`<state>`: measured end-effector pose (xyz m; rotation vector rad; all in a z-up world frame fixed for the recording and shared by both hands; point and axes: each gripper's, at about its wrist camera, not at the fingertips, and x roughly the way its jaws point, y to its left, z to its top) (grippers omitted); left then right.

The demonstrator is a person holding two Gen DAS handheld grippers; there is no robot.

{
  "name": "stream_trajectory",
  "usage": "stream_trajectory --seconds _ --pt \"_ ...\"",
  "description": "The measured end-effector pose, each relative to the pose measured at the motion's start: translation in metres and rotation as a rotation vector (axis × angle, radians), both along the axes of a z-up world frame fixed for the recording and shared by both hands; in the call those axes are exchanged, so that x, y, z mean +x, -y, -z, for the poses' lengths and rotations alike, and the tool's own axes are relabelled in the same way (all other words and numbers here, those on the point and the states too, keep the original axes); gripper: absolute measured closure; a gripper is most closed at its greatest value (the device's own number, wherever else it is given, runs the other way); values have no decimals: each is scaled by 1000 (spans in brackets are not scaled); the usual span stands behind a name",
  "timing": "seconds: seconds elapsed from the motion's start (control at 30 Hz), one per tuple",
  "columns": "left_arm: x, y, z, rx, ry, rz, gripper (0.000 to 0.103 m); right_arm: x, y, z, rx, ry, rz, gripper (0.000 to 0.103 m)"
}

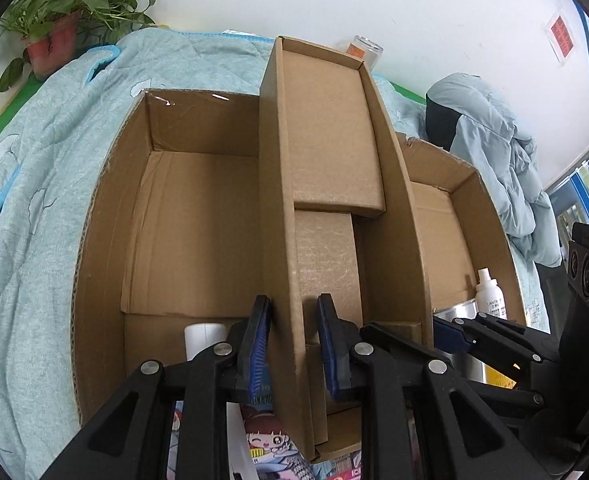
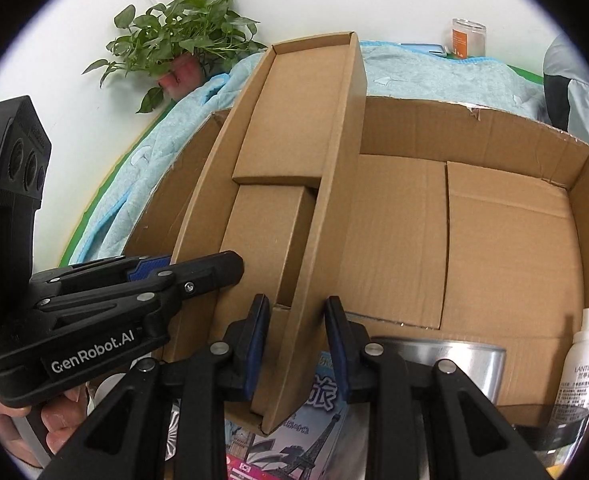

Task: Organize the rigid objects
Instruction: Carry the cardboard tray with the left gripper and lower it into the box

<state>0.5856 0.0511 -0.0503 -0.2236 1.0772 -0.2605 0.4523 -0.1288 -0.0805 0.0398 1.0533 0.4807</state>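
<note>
Both claws, left gripper (image 1: 294, 344) and right gripper (image 2: 297, 346), clench my narrow carton (image 1: 326, 152) inside large box (image 1: 106, 216). Blue quilt (image 1: 34, 160) underneath; plant (image 1: 74, 4) at ten o'clock; books (image 2: 294, 440) partly hidden.

A light-blue quilt (image 1: 34, 184) covers what seems a bed; the big carton (image 1: 102, 240) sits on it.

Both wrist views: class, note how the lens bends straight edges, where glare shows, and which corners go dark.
Left wrist view: the big carton's rim bows outward, glare streaks its taped back wall, black vignette at the corners. Right wrist view: the narrow box's wall curves, the metal pot glints, heavier dark corners, even soft light.
</note>
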Motion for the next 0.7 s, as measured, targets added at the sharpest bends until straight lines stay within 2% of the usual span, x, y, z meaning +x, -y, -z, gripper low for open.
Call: stream_trajectory --seconds 0.2,0.33,0.43,0.53,0.7 --pt "-27 0 -7 14 -6 14 81 -13 -1 -2 17 -34 -28 75" --pt "-65 6 -9 30 5 55 80 -35 3 3 32 -76 -72 75" --pt "-89 12 -12 19 7 77 82 -52 7 3 0 -60 -76 70" --pt "-101 17 -14 22 16 79 82 -57 12 2 1 -63 -78 68" --pt "-108 24 -13 5 -32 90 81 -54 19 1 0 -75 -68 68"
